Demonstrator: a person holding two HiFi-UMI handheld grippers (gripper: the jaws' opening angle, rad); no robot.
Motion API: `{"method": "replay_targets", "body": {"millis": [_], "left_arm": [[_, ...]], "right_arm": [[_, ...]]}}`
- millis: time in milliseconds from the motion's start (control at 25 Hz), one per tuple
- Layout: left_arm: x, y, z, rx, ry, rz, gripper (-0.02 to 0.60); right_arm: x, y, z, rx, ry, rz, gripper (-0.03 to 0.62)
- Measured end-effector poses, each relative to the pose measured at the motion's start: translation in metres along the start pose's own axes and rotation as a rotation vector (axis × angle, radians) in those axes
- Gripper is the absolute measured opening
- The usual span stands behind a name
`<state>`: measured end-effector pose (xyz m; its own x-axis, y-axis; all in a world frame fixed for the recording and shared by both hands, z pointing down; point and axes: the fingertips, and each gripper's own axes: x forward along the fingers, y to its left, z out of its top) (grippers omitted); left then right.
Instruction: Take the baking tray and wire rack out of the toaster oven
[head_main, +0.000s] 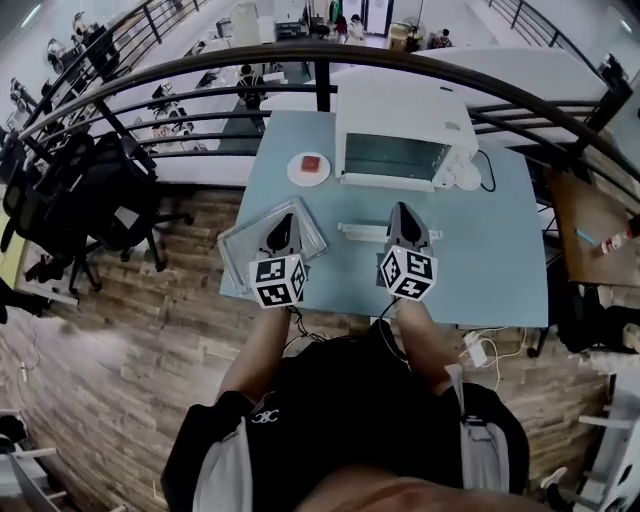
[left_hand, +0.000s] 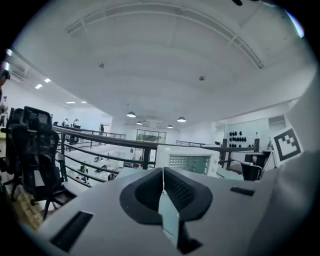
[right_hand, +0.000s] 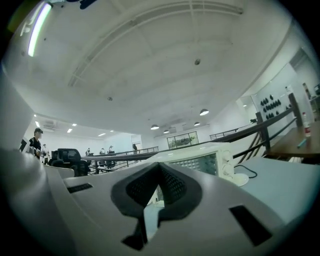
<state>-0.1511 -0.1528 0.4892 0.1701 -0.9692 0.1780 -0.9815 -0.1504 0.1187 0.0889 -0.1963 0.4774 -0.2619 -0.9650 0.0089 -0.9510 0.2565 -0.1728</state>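
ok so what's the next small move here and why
Probably open the right gripper and move it toward the toaster oven door: the door looks closed, that gripper is shut and empty, and only a tray clearly lies out on the table.

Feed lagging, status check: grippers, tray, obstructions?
Left gripper, right gripper shut, empty. Silver rectangular baking tray out on light-blue table. White toaster oven closed. Nothing obstructing.

Bright, even indoor light, no hard shadows. Head view: heavy fisheye, railing (head_main: 322, 62) bows across the top, edges bend and go soft; toaster oven (head_main: 400, 135) top nearly blown out white. Gripper views: black vignette corners, ceiling lamps (left_hand: 131, 114) as small hot spots, tube light (right_hand: 37, 30) glares upper left. Bottom foreground blurred.
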Motion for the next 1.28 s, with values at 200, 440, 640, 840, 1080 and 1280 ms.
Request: {"method": "replay_targets", "body": {"millis": [200,440,640,840,1080,1280], "left_arm": [[0.024,-0.043,0.014,0.029,-0.015,-0.095,0.018],[0.048,-0.087,0.017,0.018,-0.009,-0.188,0.018],[0.062,-0.114,0.020,0.031,-0.008,-0.242,0.018],[0.069,-0.127,0.024,0.037,-0.008,-0.255,0.017],[0.069,-0.124,0.031,0.044,-0.016,-0.247,0.015],[0.069,-0.115,0.024,0.038,0.000,-0.232,0.015]], "right_arm": [[-0.016,-0.043,0.025,-0.023,-0.039,-0.063,0.002],[-0.036,-0.081,0.037,-0.035,-0.049,-0.092,0.000],[-0.041,-0.097,0.044,-0.063,-0.041,-0.109,0.000],[-0.043,-0.109,0.050,-0.069,-0.055,-0.127,0.002],[-0.041,-0.110,0.049,-0.073,-0.056,-0.132,0.002],[-0.037,-0.105,0.042,-0.052,-0.046,-0.116,0.002]]}}
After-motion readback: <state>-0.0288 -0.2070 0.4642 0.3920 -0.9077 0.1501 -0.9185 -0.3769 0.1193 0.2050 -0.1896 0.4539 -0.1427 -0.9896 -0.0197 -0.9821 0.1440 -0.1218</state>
